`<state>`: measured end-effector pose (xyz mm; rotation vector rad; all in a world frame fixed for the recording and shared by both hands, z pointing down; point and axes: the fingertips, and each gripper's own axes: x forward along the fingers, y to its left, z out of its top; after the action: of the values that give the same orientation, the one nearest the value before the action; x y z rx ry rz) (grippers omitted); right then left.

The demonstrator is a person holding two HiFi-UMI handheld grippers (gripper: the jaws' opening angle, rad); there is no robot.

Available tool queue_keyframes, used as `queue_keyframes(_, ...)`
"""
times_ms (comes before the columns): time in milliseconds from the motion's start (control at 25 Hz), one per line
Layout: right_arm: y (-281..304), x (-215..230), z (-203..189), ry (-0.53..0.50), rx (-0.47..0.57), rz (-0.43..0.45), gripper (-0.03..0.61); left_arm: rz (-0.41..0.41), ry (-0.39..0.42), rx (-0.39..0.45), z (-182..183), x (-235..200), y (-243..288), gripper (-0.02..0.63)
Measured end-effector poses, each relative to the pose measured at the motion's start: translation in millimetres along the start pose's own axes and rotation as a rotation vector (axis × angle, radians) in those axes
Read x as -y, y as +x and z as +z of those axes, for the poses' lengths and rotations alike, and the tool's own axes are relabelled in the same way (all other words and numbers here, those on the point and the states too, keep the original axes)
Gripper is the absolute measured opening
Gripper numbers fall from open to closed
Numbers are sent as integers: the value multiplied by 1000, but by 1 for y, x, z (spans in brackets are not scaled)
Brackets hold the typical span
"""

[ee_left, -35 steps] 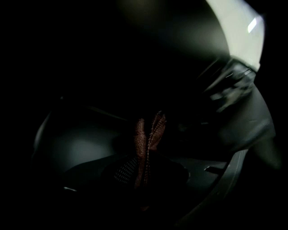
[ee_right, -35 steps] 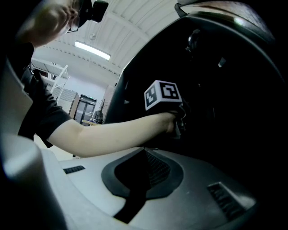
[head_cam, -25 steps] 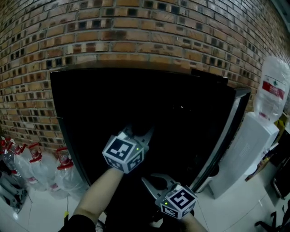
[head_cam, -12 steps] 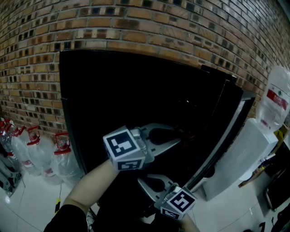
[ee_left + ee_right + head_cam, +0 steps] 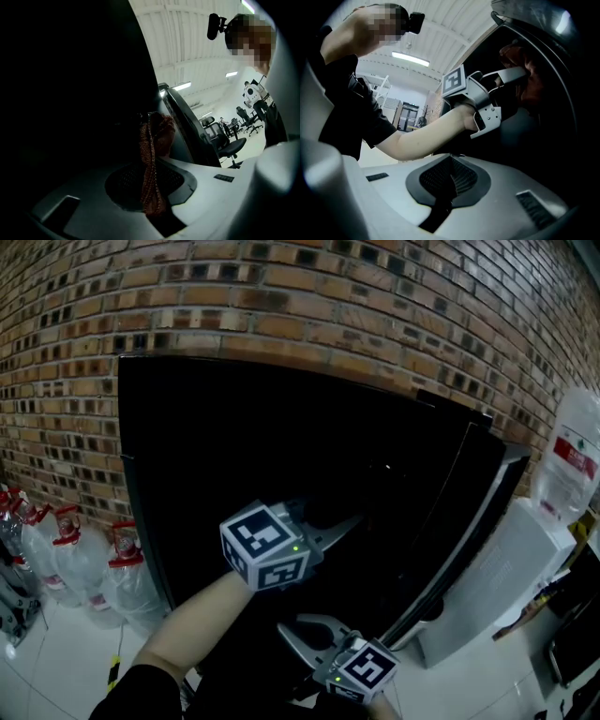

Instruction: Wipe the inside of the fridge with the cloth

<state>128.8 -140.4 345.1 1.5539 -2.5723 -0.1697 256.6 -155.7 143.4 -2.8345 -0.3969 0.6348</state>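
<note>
The black fridge (image 5: 234, 446) stands open, its inside dark. My left gripper (image 5: 354, 519) reaches into it, shut on a reddish-brown cloth (image 5: 157, 133) that hangs bunched between its jaws (image 5: 149, 183). The right gripper view shows this gripper (image 5: 524, 71) from the side, with the cloth (image 5: 529, 89) at its tips against the dark inner wall. Lower down and nearer to me, my right gripper (image 5: 286, 629) is shut with nothing between its jaws (image 5: 449, 180).
The fridge door (image 5: 469, 521) stands ajar at the right. A white water dispenser with a bottle (image 5: 572, 456) is beyond it. Plastic water jugs (image 5: 66, 559) sit on the floor at the left, against the brick wall (image 5: 281, 296). Office chairs (image 5: 229, 145) stand behind.
My left gripper has swung to the right, deeper into the fridge, with the cloth. The right gripper has sunk a little lower in the picture.
</note>
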Motion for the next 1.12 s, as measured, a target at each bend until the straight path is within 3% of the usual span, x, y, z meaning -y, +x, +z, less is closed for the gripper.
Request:
queue_keyframes(360, 5, 4, -4, 18, 6, -9, 5, 183, 1, -5, -14, -48, 5, 54)
queue_keyframes(840, 11, 11, -2, 17, 3, -27, 5, 316, 44, -15, -38, -95, 15, 54)
queue_keyframes(1120, 20, 7, -10, 12, -56, -22, 5, 375, 70, -27, -49, -121, 20, 54)
